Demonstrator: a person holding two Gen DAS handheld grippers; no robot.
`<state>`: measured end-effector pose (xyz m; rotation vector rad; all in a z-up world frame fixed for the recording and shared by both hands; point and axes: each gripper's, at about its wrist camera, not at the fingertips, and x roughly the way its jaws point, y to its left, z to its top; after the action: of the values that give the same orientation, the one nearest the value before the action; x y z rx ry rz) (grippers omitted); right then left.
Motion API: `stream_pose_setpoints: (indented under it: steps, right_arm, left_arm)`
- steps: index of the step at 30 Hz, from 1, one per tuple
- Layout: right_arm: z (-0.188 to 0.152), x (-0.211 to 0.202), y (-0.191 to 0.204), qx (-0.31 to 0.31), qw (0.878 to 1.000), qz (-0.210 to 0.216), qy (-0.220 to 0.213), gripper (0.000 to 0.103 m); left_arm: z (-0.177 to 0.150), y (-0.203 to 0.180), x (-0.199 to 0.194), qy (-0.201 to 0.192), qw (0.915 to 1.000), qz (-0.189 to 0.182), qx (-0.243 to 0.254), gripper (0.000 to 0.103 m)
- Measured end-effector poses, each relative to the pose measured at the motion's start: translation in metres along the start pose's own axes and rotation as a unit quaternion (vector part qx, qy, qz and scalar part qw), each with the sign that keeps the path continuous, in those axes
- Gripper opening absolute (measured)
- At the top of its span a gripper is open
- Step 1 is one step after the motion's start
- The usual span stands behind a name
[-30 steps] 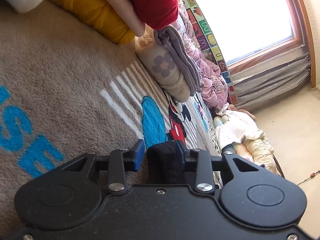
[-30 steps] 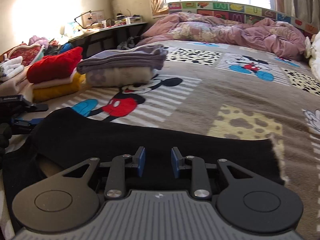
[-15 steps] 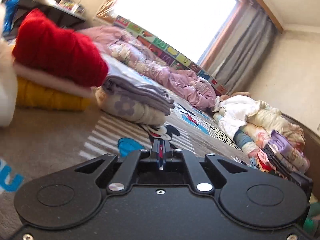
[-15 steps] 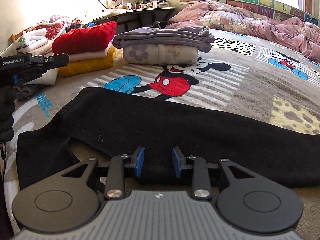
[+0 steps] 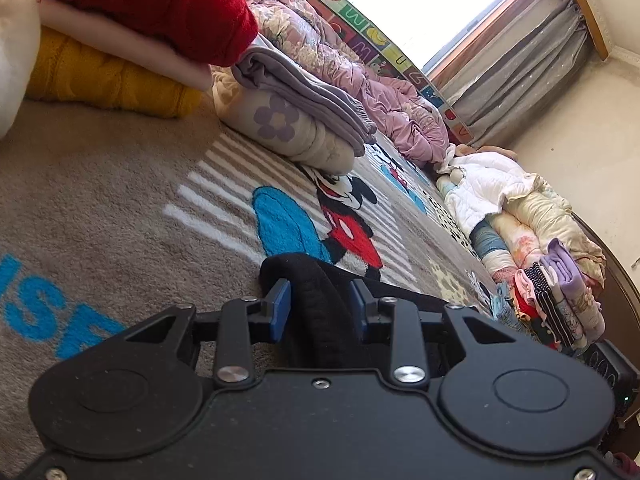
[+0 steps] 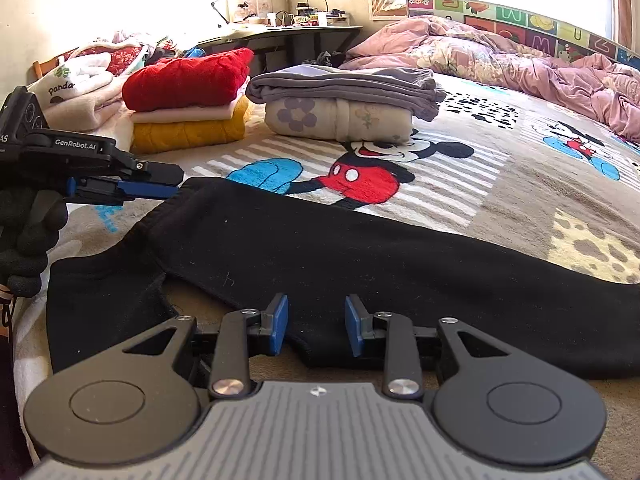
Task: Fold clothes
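A black garment (image 6: 360,248) lies spread flat on the cartoon-mouse blanket (image 6: 440,184). Its thick waistband (image 5: 304,272) rises between the blue pads of my left gripper (image 5: 318,308). Those jaws are opening, and the band fills most of the gap between them. In the right wrist view the left gripper (image 6: 178,182) reaches in from the left to the garment's far left corner, held by a gloved hand (image 6: 28,232). My right gripper (image 6: 316,322) stands open over the garment's near edge, and flat cloth shows between its pads.
Behind the garment are two folded stacks: red, cream and yellow knits (image 6: 188,96), and grey over floral (image 6: 344,100). A white "panda" top (image 6: 80,88) sits far left, a crumpled pink duvet (image 6: 520,52) at the back. Unfolded clothes (image 5: 540,240) are piled along the bed's right side.
Half a second ago the left gripper was shut on nothing and held level. It has since rolled, and its jaws now stand apart around the black waistband. The right gripper has hardly moved.
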<state>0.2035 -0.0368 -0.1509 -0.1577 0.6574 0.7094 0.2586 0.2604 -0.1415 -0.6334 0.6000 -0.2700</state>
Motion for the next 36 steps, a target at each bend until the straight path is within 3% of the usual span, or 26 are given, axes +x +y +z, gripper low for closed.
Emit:
stream_pose_setpoints:
  steps: [5, 8, 12, 18, 21, 23, 26, 30, 34, 36]
  right_arm:
    - [0.003, -0.002, 0.025, -0.032, 0.999, 0.017, -0.014, 0.033]
    - [0.007, -0.003, 0.045, -0.055, 0.998, 0.033, -0.026, 0.033]
    - [0.014, -0.002, 0.074, -0.083, 0.994, 0.054, -0.045, 0.032]
    - [0.019, 0.006, 0.115, -0.136, 0.987, 0.074, -0.049, 0.033]
    - [0.020, 0.014, 0.129, -0.147, 0.985, 0.088, -0.036, 0.032]
    - [0.020, 0.020, 0.136, -0.148, 0.984, 0.093, -0.024, 0.032]
    - [0.018, 0.019, 0.142, -0.142, 0.984, 0.102, -0.023, 0.032]
    - [0.016, 0.019, 0.142, -0.118, 0.987, 0.106, -0.022, 0.032]
    - [0.015, 0.020, 0.137, -0.080, 0.990, 0.114, -0.019, 0.032]
    - [0.014, 0.022, 0.137, -0.072, 0.991, 0.115, -0.018, 0.032]
  left_arm:
    - [-0.003, -0.011, 0.003, -0.006, 0.9984, 0.025, 0.051, 0.004]
    - [-0.003, -0.018, -0.008, -0.038, 0.9958, 0.021, 0.081, 0.002]
    - [-0.003, -0.025, -0.020, -0.064, 0.9919, 0.033, 0.104, 0.001]
    - [0.000, -0.014, -0.016, -0.060, 0.9927, 0.060, 0.086, 0.000]
    - [0.002, -0.003, -0.016, -0.044, 0.9962, 0.048, 0.058, 0.000]
    - [0.001, 0.000, -0.017, -0.036, 0.9976, 0.038, 0.046, 0.000]
    - [-0.001, 0.000, -0.016, -0.019, 0.9986, 0.029, 0.041, 0.008]
    - [-0.007, -0.003, -0.004, 0.015, 0.9981, 0.030, 0.052, 0.008]
    - [-0.009, 0.000, -0.001, 0.021, 0.9985, 0.022, 0.045, 0.008]
    - [-0.009, 0.003, -0.001, 0.023, 0.9989, 0.018, 0.038, 0.016]
